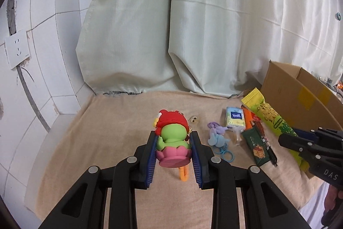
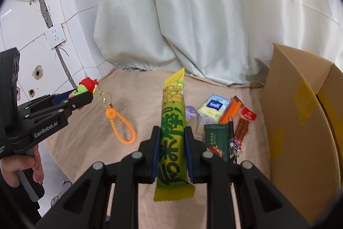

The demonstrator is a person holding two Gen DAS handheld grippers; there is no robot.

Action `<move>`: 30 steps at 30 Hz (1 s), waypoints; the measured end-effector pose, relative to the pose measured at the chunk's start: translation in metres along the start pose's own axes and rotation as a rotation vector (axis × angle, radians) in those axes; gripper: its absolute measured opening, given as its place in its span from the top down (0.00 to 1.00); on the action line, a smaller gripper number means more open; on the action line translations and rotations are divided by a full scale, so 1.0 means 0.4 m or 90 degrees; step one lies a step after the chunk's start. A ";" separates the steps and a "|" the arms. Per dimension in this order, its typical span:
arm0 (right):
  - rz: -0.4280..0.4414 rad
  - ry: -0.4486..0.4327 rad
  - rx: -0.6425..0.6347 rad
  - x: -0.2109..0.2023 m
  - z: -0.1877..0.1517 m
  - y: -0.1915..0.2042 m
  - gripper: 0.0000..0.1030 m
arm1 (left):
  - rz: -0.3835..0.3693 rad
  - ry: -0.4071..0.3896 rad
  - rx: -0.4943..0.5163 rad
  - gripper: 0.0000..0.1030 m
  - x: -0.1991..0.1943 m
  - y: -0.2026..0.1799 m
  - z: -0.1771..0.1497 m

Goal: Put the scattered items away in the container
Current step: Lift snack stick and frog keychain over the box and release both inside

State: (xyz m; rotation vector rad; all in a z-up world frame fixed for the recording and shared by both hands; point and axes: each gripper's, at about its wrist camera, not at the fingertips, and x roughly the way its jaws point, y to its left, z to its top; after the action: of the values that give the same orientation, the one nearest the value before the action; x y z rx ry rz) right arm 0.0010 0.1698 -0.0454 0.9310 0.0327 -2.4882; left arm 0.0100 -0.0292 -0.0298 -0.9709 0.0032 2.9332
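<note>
My left gripper is shut on a toy figure keychain, green with a red hat and pink base, held above the beige cloth; its orange strap hangs down. It shows at the left of the right wrist view. My right gripper is shut on a long green-yellow snack packet, lifted off the cloth; the packet also shows in the left wrist view. The open cardboard box stands at the right, also in the left wrist view.
On the cloth lie a tissue pack, an orange packet, a dark green packet, a red sausage stick packet, a black pen and a purple-blue keychain. A curtain hangs behind; tiled wall at left.
</note>
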 end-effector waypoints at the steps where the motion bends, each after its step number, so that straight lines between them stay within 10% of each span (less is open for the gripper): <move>1: -0.002 -0.004 -0.002 -0.005 0.005 0.002 0.76 | -0.001 -0.002 0.001 0.71 -0.007 0.001 0.011; 14: -0.067 -0.088 -0.011 -0.127 0.150 -0.072 0.76 | -0.025 -0.061 0.072 0.71 -0.052 -0.121 0.272; 30: -0.206 -0.147 0.075 -0.336 0.161 -0.371 0.76 | -0.180 -0.117 0.168 0.70 -0.073 -0.563 0.555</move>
State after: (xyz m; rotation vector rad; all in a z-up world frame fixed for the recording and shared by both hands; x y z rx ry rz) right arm -0.0165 0.3468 0.0670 0.7247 -0.0422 -2.9110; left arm -0.0876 0.1985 0.1690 -0.6072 0.2204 2.6619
